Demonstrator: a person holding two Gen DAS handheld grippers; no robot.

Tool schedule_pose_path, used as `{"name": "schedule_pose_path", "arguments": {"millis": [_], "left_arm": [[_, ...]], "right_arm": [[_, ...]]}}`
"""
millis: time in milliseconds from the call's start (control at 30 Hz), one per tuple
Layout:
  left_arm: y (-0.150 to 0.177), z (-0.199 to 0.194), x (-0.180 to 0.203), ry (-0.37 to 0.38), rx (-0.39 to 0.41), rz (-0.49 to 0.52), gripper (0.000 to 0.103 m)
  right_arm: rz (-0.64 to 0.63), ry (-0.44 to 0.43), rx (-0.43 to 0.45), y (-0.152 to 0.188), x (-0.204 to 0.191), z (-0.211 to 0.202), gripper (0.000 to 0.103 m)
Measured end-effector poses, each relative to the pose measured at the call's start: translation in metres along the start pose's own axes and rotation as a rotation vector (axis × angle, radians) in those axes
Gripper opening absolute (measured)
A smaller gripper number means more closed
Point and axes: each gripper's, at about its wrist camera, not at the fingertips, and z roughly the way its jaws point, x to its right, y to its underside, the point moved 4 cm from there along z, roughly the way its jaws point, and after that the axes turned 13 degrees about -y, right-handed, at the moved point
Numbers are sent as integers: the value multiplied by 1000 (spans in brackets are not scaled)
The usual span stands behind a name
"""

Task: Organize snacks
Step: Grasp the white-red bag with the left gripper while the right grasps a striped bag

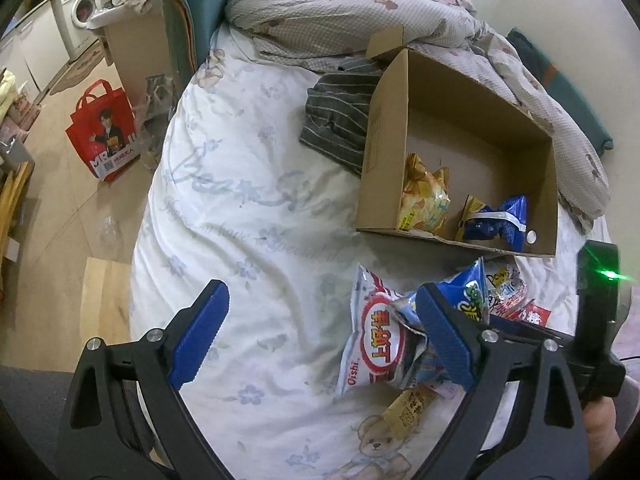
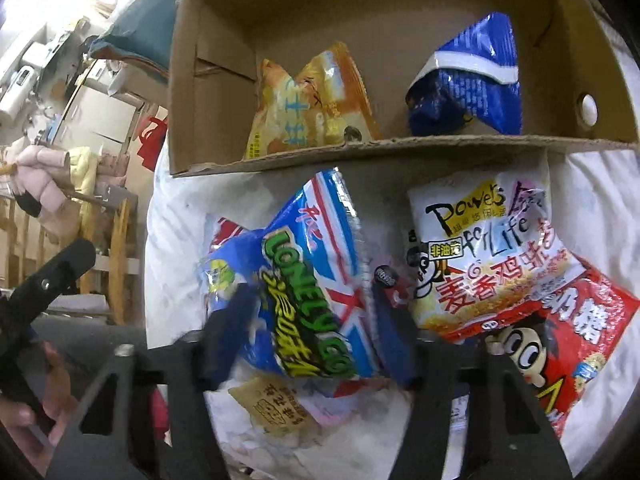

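Note:
An open cardboard box (image 1: 384, 128) (image 2: 208, 100) lies on the bed with an orange-yellow snack bag (image 1: 424, 196) (image 2: 312, 108) and a dark blue bag (image 1: 496, 220) (image 2: 468, 80) inside. In front of it lies a pile of snacks. My right gripper (image 2: 312, 320) is shut on the blue Lonely God bag (image 2: 304, 280), one blurred finger at each side edge. A white noodle-snack bag (image 2: 480, 248) and a red bag (image 2: 560, 344) lie to its right. My left gripper (image 1: 320, 294) hangs open over bare sheet, its right finger beside the white Oishi bag (image 1: 376, 340).
A small yellow packet (image 1: 408, 408) (image 2: 272, 404) lies under the pile. A grey striped garment (image 1: 340, 120) and a rumpled quilt (image 1: 360, 12) sit behind the box. The bed's left edge drops to a wooden floor with a red shopping bag (image 1: 104, 128).

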Motion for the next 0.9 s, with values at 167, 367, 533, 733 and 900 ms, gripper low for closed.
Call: {"name": "schedule_pose_path", "arguments": {"millis": [167,367,533,733,900], "left_arm": [[2,4,-2,0,-23,-8,93],[9,17,2,-2,-79,4,93],[24,41,22,22,-175,53,93],[48,74,62,55,-281,165,93],[54,84,82,48,-275,228,67]], "right_arm": [[22,-57,56,4,0,-27,23],[10,-114,164,11,-8,-79,14],[22,-122,284,19,-4,-117,11],[39,-122,356,17,3,-136,9],[53,-116,359,20,11,-140,8]]}}
